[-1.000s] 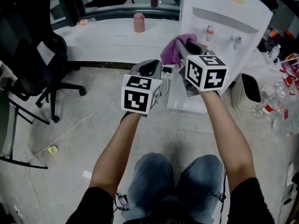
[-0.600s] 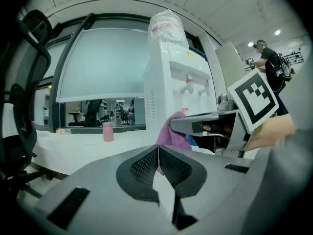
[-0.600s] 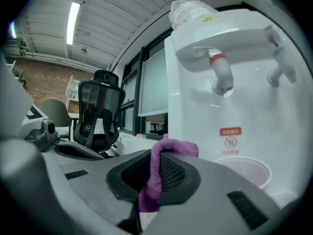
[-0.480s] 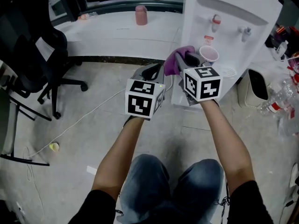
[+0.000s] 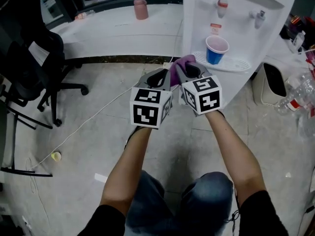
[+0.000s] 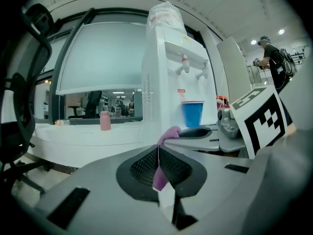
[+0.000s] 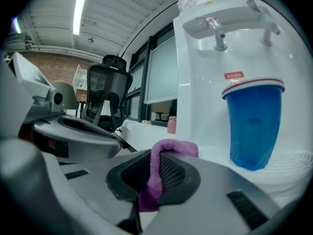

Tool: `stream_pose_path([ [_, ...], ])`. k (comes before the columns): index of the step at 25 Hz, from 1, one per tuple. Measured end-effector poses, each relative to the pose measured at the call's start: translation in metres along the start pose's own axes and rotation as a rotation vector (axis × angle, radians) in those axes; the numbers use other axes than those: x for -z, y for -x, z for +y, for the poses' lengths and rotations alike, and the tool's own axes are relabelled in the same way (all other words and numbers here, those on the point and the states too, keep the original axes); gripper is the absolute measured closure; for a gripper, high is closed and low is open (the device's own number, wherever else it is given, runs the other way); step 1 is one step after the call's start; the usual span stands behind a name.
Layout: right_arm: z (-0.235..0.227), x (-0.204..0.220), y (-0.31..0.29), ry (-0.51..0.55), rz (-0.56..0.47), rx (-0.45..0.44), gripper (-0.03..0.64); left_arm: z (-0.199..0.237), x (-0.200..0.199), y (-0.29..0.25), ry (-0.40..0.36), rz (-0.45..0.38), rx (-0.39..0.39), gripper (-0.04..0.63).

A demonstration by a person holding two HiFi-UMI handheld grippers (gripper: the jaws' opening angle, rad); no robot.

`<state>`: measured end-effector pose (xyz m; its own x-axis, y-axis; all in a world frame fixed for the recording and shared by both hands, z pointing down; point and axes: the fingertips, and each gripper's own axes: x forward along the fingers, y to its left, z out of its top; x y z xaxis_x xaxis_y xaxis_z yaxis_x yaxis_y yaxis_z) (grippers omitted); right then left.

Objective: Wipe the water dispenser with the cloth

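We see the right gripper (image 5: 186,73) with jaws clamped on the soft purple cloth (image 5: 180,62), just in front of the tall white plastic water dispenser (image 5: 248,31). The left gripper (image 5: 158,75), jaws together, sits just beside it. A blue plastic cup (image 5: 215,50) stands on the dispenser's drip tray.

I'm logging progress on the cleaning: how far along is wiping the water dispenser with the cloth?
Done: the cloth is picked up, clamped in the right gripper; the left gripper, jaws closed, shows purple between them too. In hand: both grippers sit before the water dispenser, with the cloth apparently short of it. Left: all the wiping; a blue cup stands on its drip tray.
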<state>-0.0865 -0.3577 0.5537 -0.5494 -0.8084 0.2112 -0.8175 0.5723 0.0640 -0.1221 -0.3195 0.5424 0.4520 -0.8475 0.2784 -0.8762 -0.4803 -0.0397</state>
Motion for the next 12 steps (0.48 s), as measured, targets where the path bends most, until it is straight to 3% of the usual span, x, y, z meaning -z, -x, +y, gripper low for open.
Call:
stream_pose_path([
  [12, -0.007, 0.039, 0.008, 0.048, 0.04, 0.01, 0.584, -0.017, 0.021, -0.016, 0.008, 0.0, 0.025, 0.569],
])
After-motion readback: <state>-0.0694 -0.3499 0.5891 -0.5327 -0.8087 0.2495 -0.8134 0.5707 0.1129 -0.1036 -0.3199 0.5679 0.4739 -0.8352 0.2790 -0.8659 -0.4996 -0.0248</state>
